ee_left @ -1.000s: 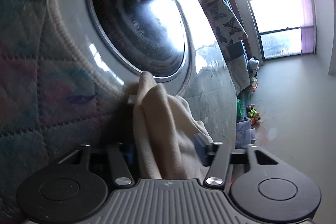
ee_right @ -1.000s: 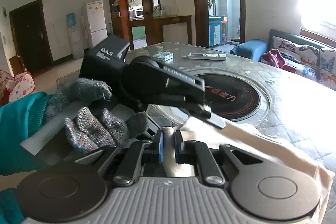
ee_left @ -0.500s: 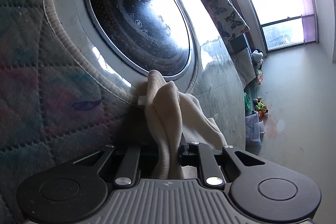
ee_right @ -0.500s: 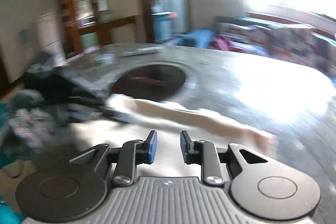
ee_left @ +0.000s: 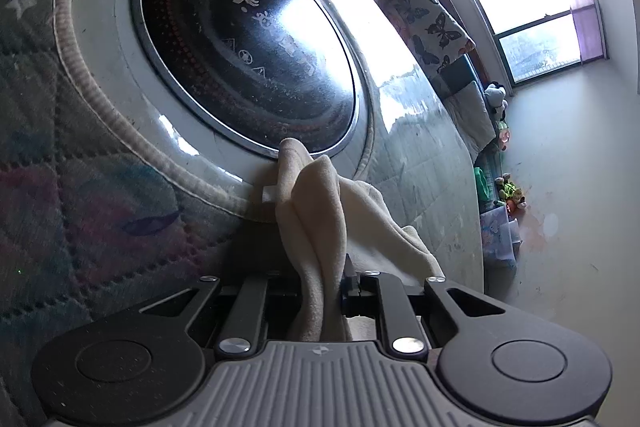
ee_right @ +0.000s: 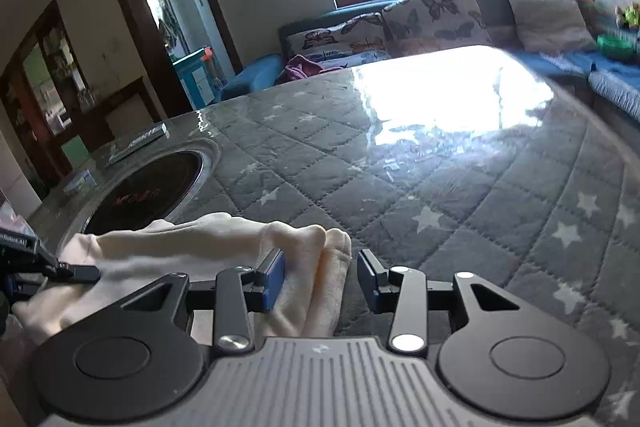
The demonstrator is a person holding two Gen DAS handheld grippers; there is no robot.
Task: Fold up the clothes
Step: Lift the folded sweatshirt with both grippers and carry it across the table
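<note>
A cream cloth [ee_left: 320, 211] lies bunched on the quilted grey table cover [ee_left: 60, 187]. My left gripper [ee_left: 320, 287] is shut on a thick fold of it, close to the table top. In the right wrist view the same cloth [ee_right: 192, 243] stretches from the left gripper's finger [ee_right: 72, 271] to my right gripper [ee_right: 320, 275]. The right gripper is open, its blue pads [ee_right: 274, 279] either side of the cloth's bunched end, not pinching it.
A round black glass cooktop [ee_left: 248, 51] with a pale rim is set in the table beside the cloth; it also shows in the right wrist view [ee_right: 148, 191]. A remote [ee_right: 140, 141] and small box lie beyond it. Sofa with butterfly cushions [ee_right: 432, 15] stands behind the table.
My left gripper has closed on the cloth. My right gripper let go of the cloth near the left hand, swung right along it and now stands open at its other end.
</note>
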